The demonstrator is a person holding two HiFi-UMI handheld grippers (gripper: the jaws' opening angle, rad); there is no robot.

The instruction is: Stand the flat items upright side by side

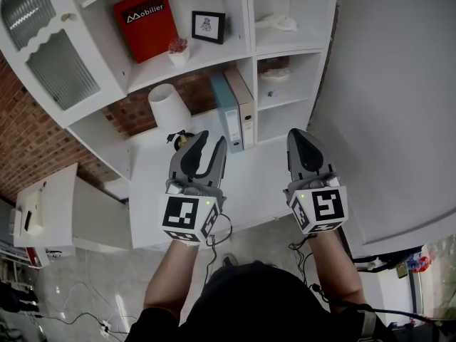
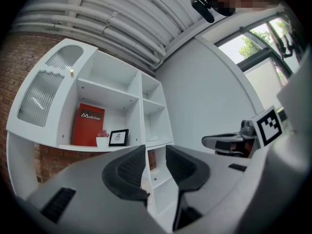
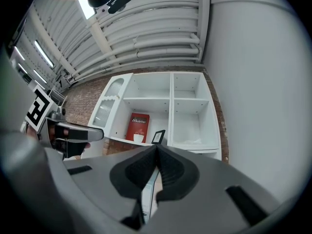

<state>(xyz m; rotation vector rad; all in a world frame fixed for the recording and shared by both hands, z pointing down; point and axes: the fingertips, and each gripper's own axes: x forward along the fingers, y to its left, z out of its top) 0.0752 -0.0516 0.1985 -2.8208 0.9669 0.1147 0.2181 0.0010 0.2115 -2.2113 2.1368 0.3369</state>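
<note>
Two binders stand upright on the far part of the tabletop [image 1: 256,184], a light-blue binder [image 1: 226,112] on the left and a beige binder [image 1: 243,105] on the right. They are side by side and touching, spines toward the near side, just below the white shelf unit [image 1: 249,20].

Near them, above the tabletop, hang both grippers. The left gripper [image 1: 211,140] [image 2: 155,152] points toward the blue binder. Its fingers [image 2: 127,167] stand a narrow gap apart, and only the shelf unit shows through that gap. The right gripper [image 1: 299,132] [image 3: 156,147] hangs further right, well apart from the left one. Its fingers [image 3: 168,169] are pressed together with nothing gripped.

A white cylinder [image 1: 169,105] stands on the tabletop left of the binders. On the shelf above stand a red box [image 1: 146,21] [image 2: 87,125] [image 3: 138,126] printed "Mobilier", a small potted plant [image 1: 178,50] in a white pot just to its right, and a black-framed picture [image 1: 208,27] further right. At the far left of the unit is a cabinet door with ribbed glass [image 1: 43,48].
</note>
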